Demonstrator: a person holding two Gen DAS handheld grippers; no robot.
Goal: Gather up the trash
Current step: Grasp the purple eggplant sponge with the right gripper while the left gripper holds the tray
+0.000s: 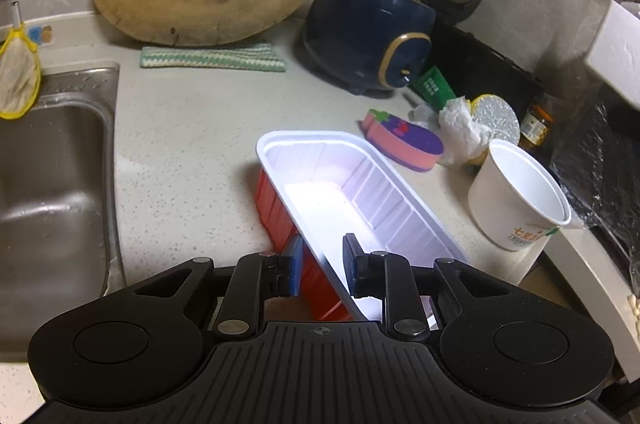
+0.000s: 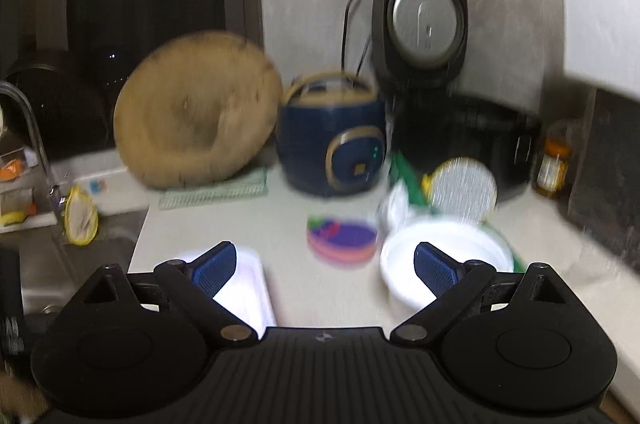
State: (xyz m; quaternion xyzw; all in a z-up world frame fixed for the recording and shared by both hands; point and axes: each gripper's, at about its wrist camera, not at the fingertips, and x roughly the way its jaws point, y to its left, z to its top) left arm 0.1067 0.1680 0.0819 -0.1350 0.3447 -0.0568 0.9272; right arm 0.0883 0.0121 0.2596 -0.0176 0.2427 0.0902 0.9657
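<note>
The rectangular plastic food tray, red outside and white inside (image 1: 352, 199), is gripped by the left claw (image 1: 322, 270): one blue-padded finger is pressed against the red outer wall and the other sits inside the white basin, so the long side wall is pinched between them near the tray's closer end. The tray is seen tilted on the pale speckled desk (image 1: 192, 127), its far end seemingly resting on the surface, though whether the near end is lifted clear cannot be told. The step in hand is judged to be the pick-up of this tray as the first piece of trash. The right claw (image 2: 324, 270) is spread wide and holds nothing; it hovers above the desk, with the white paper cup with printed lettering (image 2: 444, 256) just past its right finger, though that view is blurred. Close by lie the crumpled white paper napkin (image 1: 460, 127) and the pink-and-purple sponge (image 1: 404, 139), the former likely trash as well. No bin or bag is visible in either view, so where the tray is to be dropped cannot be told. The next move is judged to call for the tray being kept level while carried, and for the empty claw to be lowered over the cup's rim and closed gently, since thin paper walls would be crushed easily.
</note>
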